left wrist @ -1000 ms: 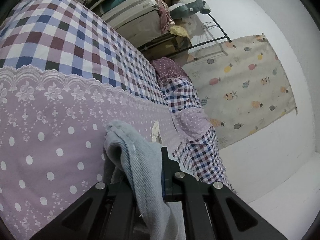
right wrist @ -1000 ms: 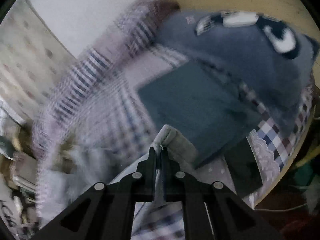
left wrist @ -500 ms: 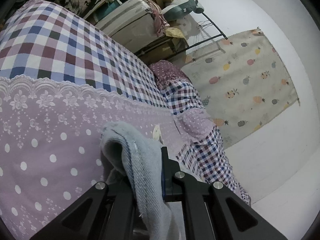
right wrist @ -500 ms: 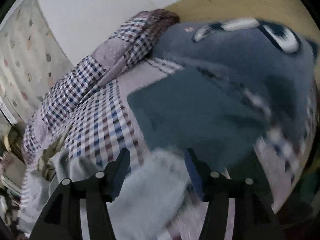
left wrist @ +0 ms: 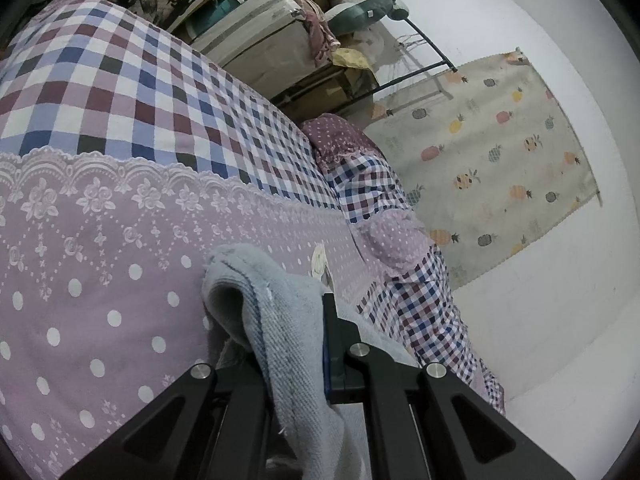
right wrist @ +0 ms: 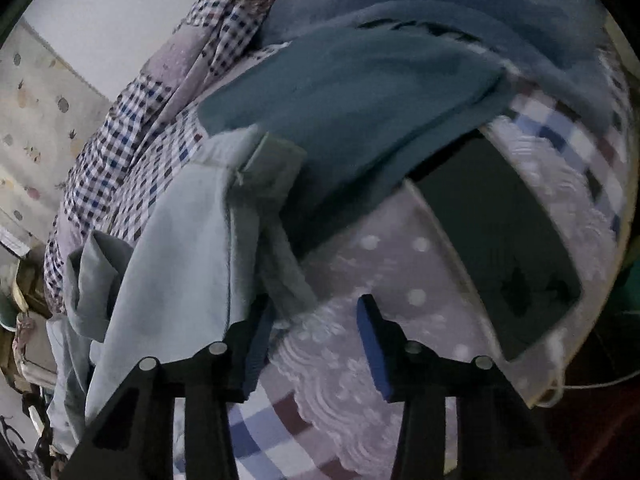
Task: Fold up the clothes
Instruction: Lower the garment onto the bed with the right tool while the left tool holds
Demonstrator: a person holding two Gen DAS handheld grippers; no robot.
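L claw (left wrist: pixel 316 344) pinches the jeans (left wrist: pixel 280 320) hem over the bed (left wrist: pixel 100 280); R claw (right wrist: pixel 312 336) gapes wide, jeans (right wrist: pixel 180 240) at its 10 o'clock beside the teal top (right wrist: pixel 360 92). Keep L tension, lay hem flat w/o bunching.

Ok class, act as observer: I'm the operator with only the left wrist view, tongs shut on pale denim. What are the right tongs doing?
Observer: The right tongs are open with nothing between them; the pale denim garment lies beside one finger.
Operator: What lies past the denim?
Observer: A teal garment laid flat, meeting the denim's far end.
Operator: Anything else on the bed?
Observer: A dark flat rectangle on the dotted bedspread, right of the teal piece.
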